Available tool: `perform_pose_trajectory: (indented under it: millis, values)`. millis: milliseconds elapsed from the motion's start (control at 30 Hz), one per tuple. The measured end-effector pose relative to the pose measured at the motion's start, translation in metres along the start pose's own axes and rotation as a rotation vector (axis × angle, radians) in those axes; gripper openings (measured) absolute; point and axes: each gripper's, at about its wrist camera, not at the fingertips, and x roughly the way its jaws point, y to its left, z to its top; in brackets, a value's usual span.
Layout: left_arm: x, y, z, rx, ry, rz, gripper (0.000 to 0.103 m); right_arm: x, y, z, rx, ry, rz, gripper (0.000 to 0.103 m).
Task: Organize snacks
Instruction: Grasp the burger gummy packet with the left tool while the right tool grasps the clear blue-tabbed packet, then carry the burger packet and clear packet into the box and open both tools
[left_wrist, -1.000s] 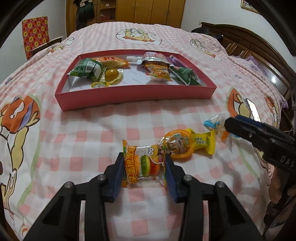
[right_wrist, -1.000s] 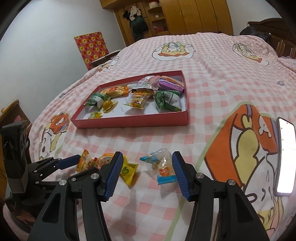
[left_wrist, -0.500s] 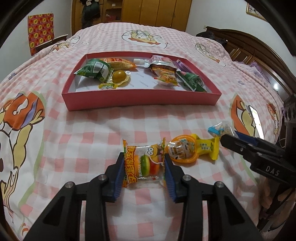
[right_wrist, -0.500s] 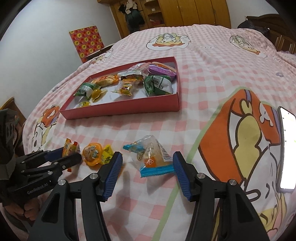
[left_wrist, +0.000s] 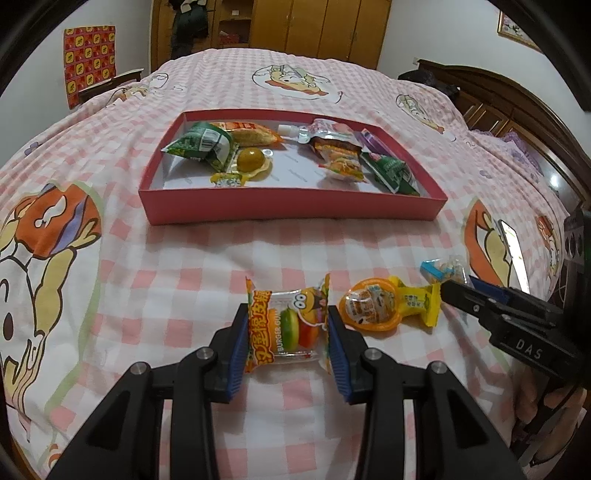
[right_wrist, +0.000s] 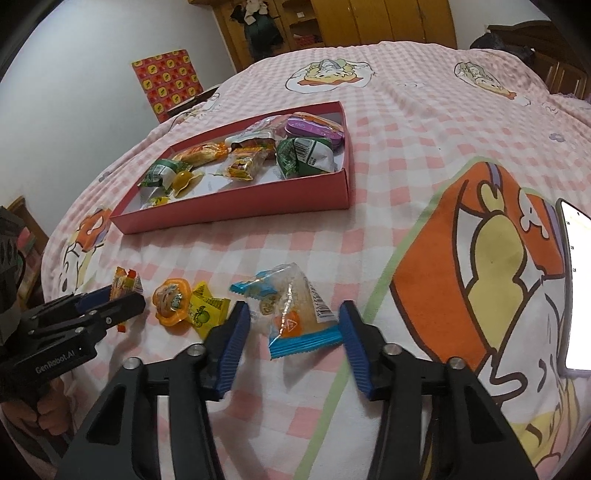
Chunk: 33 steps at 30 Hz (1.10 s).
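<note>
Both hands are at the pick-up step: three snacks lie loose on the pink checked bed (left_wrist: 155, 295), near the viewer, while the red box (left_wrist: 288, 205) farther up the bed already holds several packets.

The left tool (left_wrist: 287, 341) is pinching the burger gummy packet (left_wrist: 288, 325); its blue pads sit against the crimped left and right ends of the wrapper, and the packet rests on the bed. The right tool (right_wrist: 293, 341) straddles the clear packet with blue ends (right_wrist: 295, 314). Its jaws have just been closing, yet a gap shows on the left side and the right pad only just meets the wrapper's corner, so it reads as spread and not gripping. Between the two packets lies the orange and yellow candy (right_wrist: 184, 304), which neither tool touches.

The next move, as I judge it, calls for the right tool to finish closing on the clear packet, then for both packets to be lifted and carried to the far box, set down in the bare white middle of its floor. The wrappers are thin and slippery, so a grip on the crimped edge alone may slip.

Writing that can be read: "BURGER GUM" on the burger packet, beside large Chinese characters on its orange edge; "DAS" on the right tool's body in the left view; "GenRobot.AI" on the left tool's body in the right view. The print on the boxed snacks is too small to read.
</note>
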Motion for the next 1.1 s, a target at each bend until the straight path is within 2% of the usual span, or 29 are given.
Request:
perform_pose_trajectory:
  millis: [167, 367, 667, 1100]
  values:
    - [-0.003, 0.005, 0.004, -0.015, -0.003, 0.0, 0.041, -0.001, -0.001, 0.0, 0.0, -0.007, -0.004, 0.034]
    - [-0.011, 0.011, 0.009, -0.029, -0.02, 0.003, 0.04, -0.005, 0.0, 0.003, 0.013, -0.018, 0.007, 0.028]
    - [-0.022, 0.016, 0.025, -0.033, -0.054, 0.013, 0.04, -0.016, 0.011, 0.011, -0.002, -0.035, 0.035, 0.028]
    - [-0.024, 0.03, 0.071, -0.012, -0.108, 0.061, 0.041, -0.025, 0.032, 0.038, -0.066, -0.06, 0.053, 0.028]
